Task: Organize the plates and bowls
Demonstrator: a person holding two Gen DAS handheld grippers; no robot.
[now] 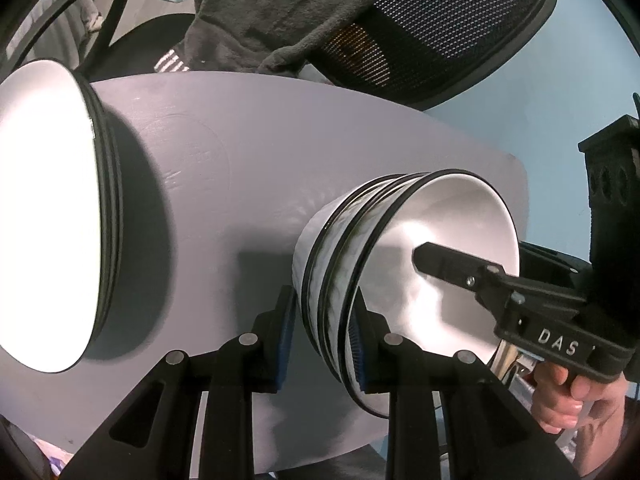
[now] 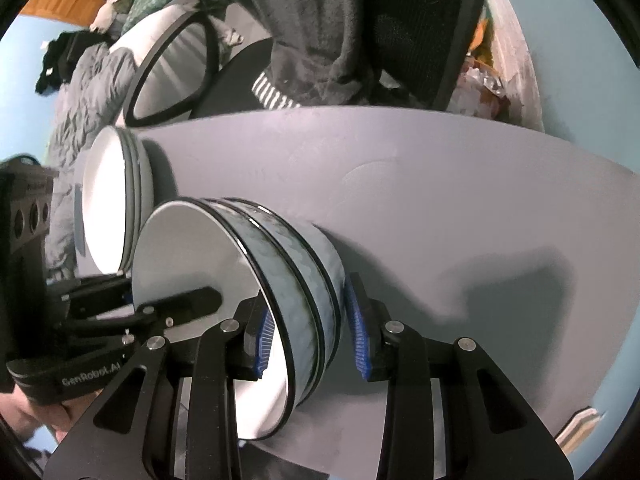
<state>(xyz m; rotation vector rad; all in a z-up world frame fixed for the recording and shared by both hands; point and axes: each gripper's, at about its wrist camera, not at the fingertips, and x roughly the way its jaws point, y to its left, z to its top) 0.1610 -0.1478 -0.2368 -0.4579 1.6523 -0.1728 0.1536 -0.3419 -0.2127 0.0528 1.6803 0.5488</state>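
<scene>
Bowls [image 1: 360,264] | rim between both grippers' parted fingers | left gripper [image 1: 322,336], right gripper [image 2: 310,336] unclamped

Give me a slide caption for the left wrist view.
Both grippers straddle the rim of the nested bowls on the grey table, beside stacked plates.

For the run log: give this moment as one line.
bowl stack: on table | left gripper: astride wall | right gripper: astride wall, outer pad apart | plate stack: beside
</scene>
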